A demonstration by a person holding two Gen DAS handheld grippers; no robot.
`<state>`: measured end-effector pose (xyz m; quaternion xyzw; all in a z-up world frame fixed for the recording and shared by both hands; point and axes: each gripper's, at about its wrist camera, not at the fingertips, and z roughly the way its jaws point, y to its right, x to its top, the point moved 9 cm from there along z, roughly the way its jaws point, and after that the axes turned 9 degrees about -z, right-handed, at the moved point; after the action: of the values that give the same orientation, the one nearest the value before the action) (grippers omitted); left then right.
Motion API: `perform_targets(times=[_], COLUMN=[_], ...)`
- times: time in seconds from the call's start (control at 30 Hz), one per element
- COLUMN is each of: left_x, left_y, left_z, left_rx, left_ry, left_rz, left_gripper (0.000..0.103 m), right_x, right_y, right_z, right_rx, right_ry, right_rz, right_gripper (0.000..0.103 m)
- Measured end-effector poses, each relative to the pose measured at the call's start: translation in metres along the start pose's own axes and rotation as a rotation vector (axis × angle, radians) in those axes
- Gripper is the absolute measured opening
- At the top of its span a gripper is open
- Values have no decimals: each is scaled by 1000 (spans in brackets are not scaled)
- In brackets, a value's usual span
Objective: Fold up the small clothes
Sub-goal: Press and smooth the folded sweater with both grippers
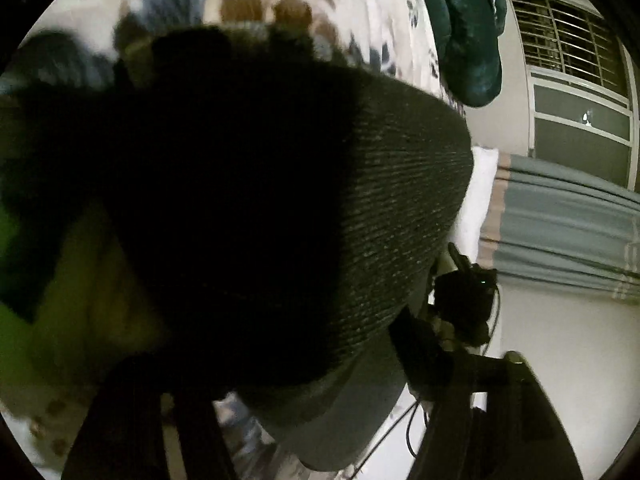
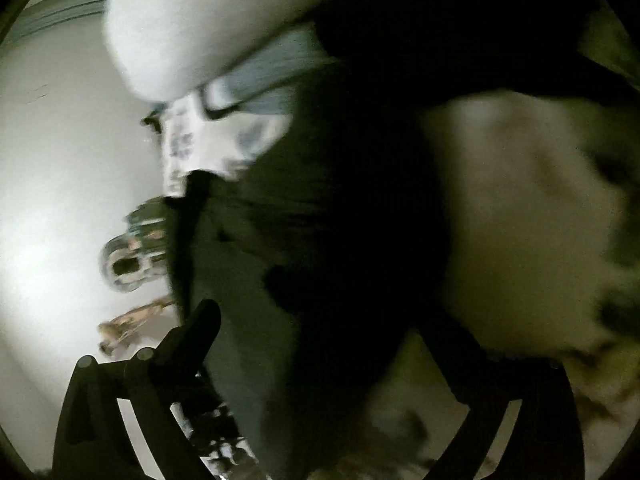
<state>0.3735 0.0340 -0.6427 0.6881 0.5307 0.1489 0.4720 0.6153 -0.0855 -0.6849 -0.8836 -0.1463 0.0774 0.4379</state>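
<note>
Left gripper: left gripper (image 1: pixel 280 420) has its dark fingers coming up from the bottom of its view, but a dark ribbed knit garment (image 1: pixel 400 208) hangs over them and hides the tips; I cannot tell whether they are pinched on it or apart.
Right gripper: right gripper (image 2: pixel 320 420) shows two dark fingers spread wide at the frame's lower edge, the same dark cloth (image 2: pixel 320 240) draped between them; whether they clamp any fold is hidden and blurred.
Why held so: judging by how the garment fills both views and hangs close to the lenses, it seems raised off the bed between the two grippers, probably to be spread or turned before a fold.
Garment position: in the air, above a white bedsheet with blue and brown printed motifs (image 1: pixel 360 12), not lying flat.
Nearby: a dark green plush textile (image 1: pixel 468 32) rests at the bed's far side; a grey-blue striped curtain (image 1: pixel 560 220) and a barred window (image 1: pixel 568 40) stand beyond; a white pillow-like bulk (image 2: pixel 192 20) lies near the right gripper.
Obstruction: the cloth itself blocks both cameras, so any edge or corner to line up is unseen.
</note>
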Motion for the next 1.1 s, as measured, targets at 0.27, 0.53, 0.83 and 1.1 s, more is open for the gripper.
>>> perform_targets(times=[0.27,0.53,0.83,1.1], left_x=[10,40,31,25], left_y=[58,63,31,25], left_z=[-21,-27,-18,-49], left_rx=[11,92,234,285], left_ry=[-48,-271,-249,-104], left_rz=[191,314,376,401], left_gripper=[24,30,50,50], right_x=[-31,-207,-302,-258], right_y=[-3,-38,-11,-66], right_z=[-3,-47,-32,-119], right_rx=[-137,-199,-371,-518], right_ry=[73,192,37,-25], right_rz=[1,149,261,122], right_gripper=[21,18,54,57])
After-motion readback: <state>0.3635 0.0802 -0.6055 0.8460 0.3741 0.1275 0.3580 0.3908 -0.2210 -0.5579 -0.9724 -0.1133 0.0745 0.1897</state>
